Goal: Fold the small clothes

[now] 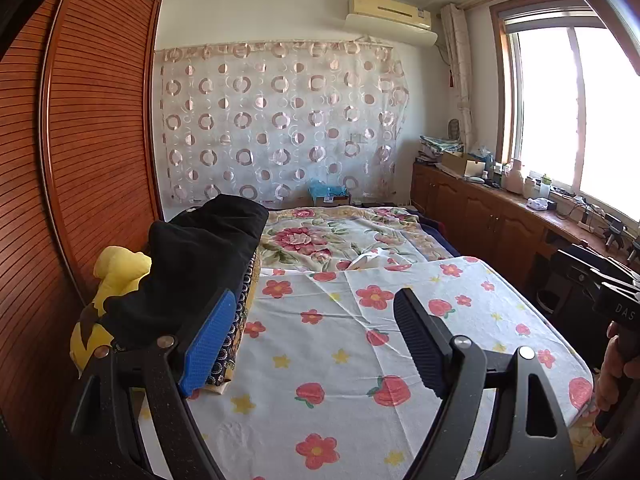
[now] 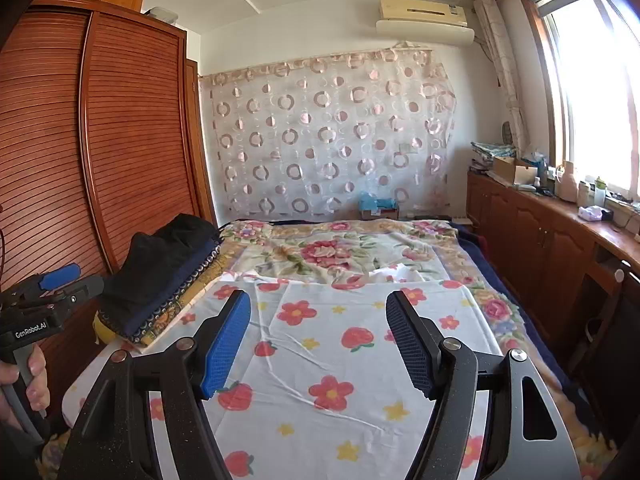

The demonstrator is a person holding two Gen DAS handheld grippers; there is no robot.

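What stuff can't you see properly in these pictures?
- Yellow toy: left wrist view, mostly hidden under the black clothes.
- Stack of clothes: right wrist view, lower layers covered, so no count.
- Window: both views, glare hides outside.
- Bottles on the counter: too small to read.

A tall reddish-brown wooden wardrobe with slatted doors (image 1: 88,128) stands along the left of the bed (image 2: 516,320). A sheer white curtain patterned with pink-brown rings (image 1: 276,120) hangs across the far wall, with a cream wall-mounted air conditioner (image 1: 390,16) above it. On the right, a bright window with a wooden frame (image 1: 560,108) sits above a long brown wooden bench with cupboard doors (image 2: 532,228), which carries bottles, a cardboard box (image 2: 514,170) and folded fabric. A yellow plush toy (image 1: 116,276) lies beside the wardrobe.
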